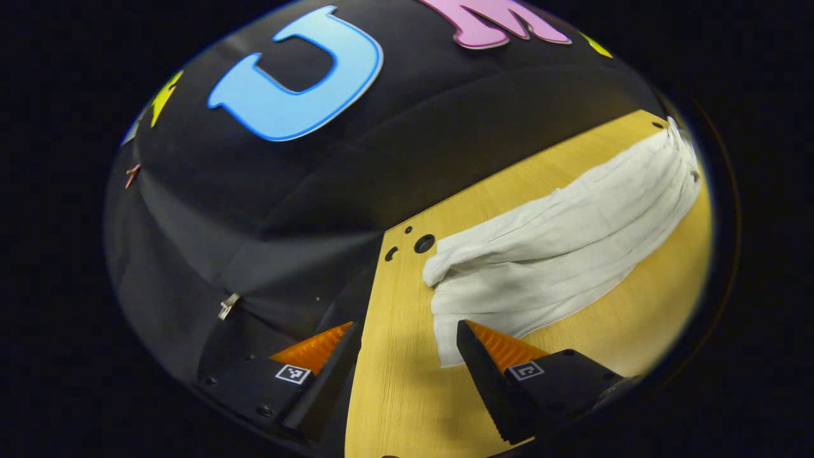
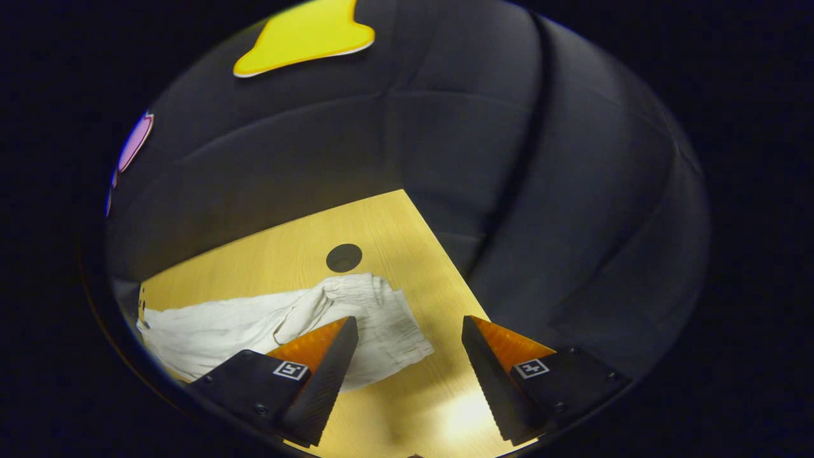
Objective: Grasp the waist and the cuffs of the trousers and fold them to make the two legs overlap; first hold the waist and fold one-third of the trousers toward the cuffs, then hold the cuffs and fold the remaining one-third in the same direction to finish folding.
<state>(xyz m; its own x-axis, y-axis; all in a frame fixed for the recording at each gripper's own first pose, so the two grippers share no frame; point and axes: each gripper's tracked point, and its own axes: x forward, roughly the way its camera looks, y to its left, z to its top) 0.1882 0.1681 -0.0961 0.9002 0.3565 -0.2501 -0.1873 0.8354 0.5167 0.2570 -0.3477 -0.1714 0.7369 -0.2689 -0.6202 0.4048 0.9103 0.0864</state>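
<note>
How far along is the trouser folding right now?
Looks done: the crumpled white cotton trousers lie as one long strip on the yellow wooden table, legs apparently overlapped. In hand: nothing; left tongs and right tongs are open above the ends. Left: both third folds.

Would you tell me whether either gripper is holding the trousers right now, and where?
Nothing is held: the left gripper and right gripper are open above the white trousers on the table.
</note>
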